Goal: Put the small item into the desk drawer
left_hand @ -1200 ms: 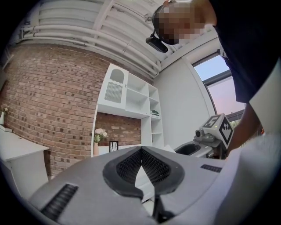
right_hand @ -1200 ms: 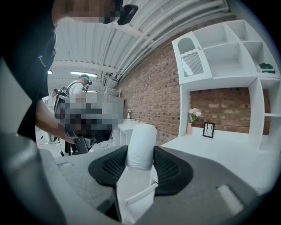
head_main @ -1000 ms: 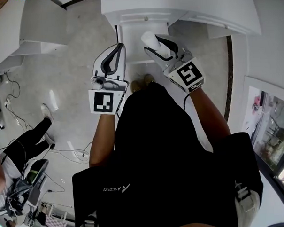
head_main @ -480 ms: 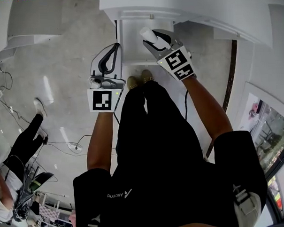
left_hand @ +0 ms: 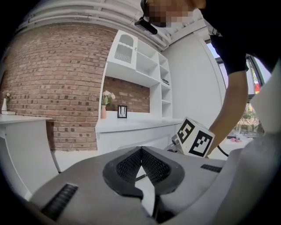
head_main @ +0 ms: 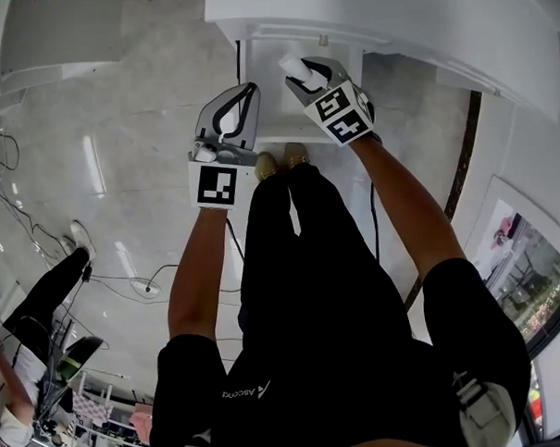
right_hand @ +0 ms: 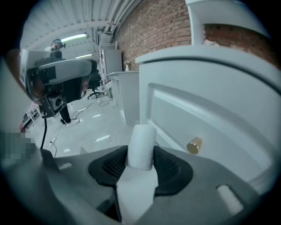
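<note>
A small white cylinder (right_hand: 141, 147) stands upright between the pads of my right gripper (right_hand: 141, 163), which is shut on it. In the head view the same cylinder (head_main: 294, 67) sticks out of the right gripper (head_main: 307, 76), close in front of the white desk (head_main: 391, 9). The drawer front (right_hand: 210, 127) is closed, and its gold knob (right_hand: 194, 144) lies just right of the cylinder. My left gripper (head_main: 249, 87) hangs beside the right one, shut and empty, its pads (left_hand: 131, 165) meeting at the tip. The right gripper's marker cube (left_hand: 195, 137) shows beyond it.
The desk runs on into a white counter (head_main: 522, 41) at the right. Another white desk (head_main: 59, 33) stands at the far left. Cables (head_main: 139, 287) trail over the glossy floor, where a person's legs (head_main: 51, 283) stand. A white shelf unit (left_hand: 140, 74) backs onto a brick wall.
Both grippers have dropped lower and come closer to the desk's drawer front. The right gripper has tipped further downward, still holding the cylinder. The left stays shut.
</note>
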The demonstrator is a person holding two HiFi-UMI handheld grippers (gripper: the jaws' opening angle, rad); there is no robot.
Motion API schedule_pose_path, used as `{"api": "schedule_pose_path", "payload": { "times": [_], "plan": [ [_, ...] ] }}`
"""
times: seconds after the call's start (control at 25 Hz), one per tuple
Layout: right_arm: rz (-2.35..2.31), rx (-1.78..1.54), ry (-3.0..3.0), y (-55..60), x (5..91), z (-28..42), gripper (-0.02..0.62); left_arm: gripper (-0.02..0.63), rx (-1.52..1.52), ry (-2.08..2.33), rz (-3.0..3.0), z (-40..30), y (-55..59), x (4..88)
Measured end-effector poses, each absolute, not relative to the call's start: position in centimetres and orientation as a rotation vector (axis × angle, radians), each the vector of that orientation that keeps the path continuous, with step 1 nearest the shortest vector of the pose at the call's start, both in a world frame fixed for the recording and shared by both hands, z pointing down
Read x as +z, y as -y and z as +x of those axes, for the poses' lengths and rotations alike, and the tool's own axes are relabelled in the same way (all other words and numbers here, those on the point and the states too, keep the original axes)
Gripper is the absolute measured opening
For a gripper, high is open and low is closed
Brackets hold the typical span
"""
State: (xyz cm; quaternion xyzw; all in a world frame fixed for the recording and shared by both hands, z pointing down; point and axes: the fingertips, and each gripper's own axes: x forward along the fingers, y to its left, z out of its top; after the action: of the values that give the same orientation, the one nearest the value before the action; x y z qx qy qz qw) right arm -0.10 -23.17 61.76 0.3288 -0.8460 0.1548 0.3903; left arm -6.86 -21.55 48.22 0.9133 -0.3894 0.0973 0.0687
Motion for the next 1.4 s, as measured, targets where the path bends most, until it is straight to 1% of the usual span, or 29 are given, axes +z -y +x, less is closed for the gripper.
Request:
{"api": "schedule_pose_path", "payload": {
  "times": [0.44, 0.68, 1.04, 1.4],
  "plan": [
    [0.802, 0.498, 2.022, 25.8, 72.4, 0.0, 0.183, -0.002, 0.408, 1.088, 2.739, -6.3, 24.3, 56.7],
    [0.823, 0.572, 1.972, 26.9, 77.4, 0.2, 0.181, -0.002, 0.430, 1.045, 2.747, -5.9, 25.0, 60.0],
    [0.780, 0.533, 1.905, 28.7, 85.1, 0.9, 0.182, -0.002, 0.486, 1.021, 2.732, -6.2, 25.6, 65.1],
    [0.751, 0.495, 1.880, 29.5, 89.1, 0.2, 0.183, -0.002, 0.492, 1.031, 2.714, -7.6, 25.2, 67.3]
  ]
}}
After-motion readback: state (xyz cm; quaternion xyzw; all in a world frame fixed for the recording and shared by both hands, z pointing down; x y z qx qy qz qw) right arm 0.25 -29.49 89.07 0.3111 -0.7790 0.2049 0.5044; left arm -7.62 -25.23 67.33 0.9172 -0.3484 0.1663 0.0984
